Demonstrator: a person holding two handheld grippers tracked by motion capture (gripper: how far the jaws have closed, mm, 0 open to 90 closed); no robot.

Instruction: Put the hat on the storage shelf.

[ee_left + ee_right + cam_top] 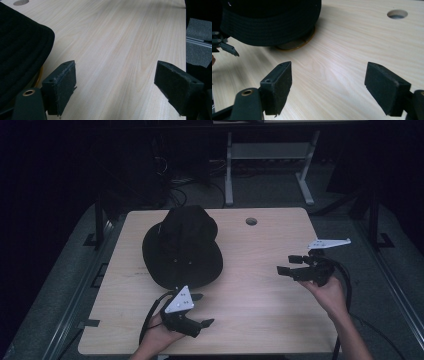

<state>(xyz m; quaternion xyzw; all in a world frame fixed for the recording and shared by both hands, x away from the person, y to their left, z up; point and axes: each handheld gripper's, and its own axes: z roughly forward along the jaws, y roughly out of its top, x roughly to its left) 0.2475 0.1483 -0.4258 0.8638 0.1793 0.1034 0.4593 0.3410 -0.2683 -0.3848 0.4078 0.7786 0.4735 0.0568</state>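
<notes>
A black bucket hat [182,247] lies brim-down on the left half of the light wood table [260,320]. My left gripper [202,310] is just in front of the hat's near brim, open and empty. In the left gripper view its jaws [116,85] stand wide apart over bare wood, with the hat brim [22,55] at the left. My right gripper [286,264] hovers at the table's right side, open and pointing toward the hat. In the right gripper view [328,87] the hat [269,22] lies ahead, and a yellow-brown disc edge [295,45] shows under its brim.
A round cable hole [251,221] is cut in the table's far side, right of the hat. A desk frame and cables [230,175] stand on the dark floor beyond. Bare wood lies between the two grippers.
</notes>
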